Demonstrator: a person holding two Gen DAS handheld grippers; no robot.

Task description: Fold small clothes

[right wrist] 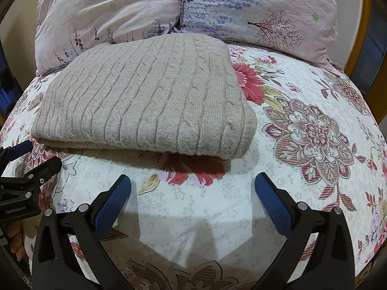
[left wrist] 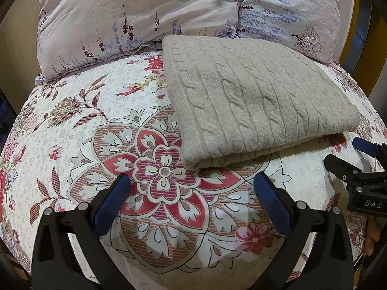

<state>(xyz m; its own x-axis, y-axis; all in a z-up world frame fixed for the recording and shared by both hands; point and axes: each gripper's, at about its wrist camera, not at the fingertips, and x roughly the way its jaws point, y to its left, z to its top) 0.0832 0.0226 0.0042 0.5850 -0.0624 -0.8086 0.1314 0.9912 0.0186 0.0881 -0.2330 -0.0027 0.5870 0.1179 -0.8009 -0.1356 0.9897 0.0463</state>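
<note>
Left hand-held gripper [left wrist: 192,186]: jaws standing wide apart, holding nothing, hovering over the bed [left wrist: 101,111] just short of the sweater's near edge. In its own view the sweater is lying from 12 to 2 o'clock.

Right hand-held gripper [right wrist: 192,186]: jaws likewise spread, empty, hanging over bare floral sheet. In its view the sweater is sitting from 10 to 12 o'clock. The two grippers are working side by side, each showing at the other's frame edge.

Sweater [left wrist: 256,96]: beige cable knit, lying folded into a thick rectangular stack of several layers on the bed, its far edge reaching toward the pillows. The fold is looking finished, or close to it.

Handling, as a judgement: soft, limp, moderately heavy for clothing, not slippery, not fragile. Layers are likely to slide apart if lifted by one corner. Best hold: both near corners of the rounded fold edge, pinching through all layers together, one gripper per corner.

Pillows [left wrist: 135,17]: two, pale pink with lavender print, leaning at 12 o'clock behind the sweater.

Containers: none showing.
</note>
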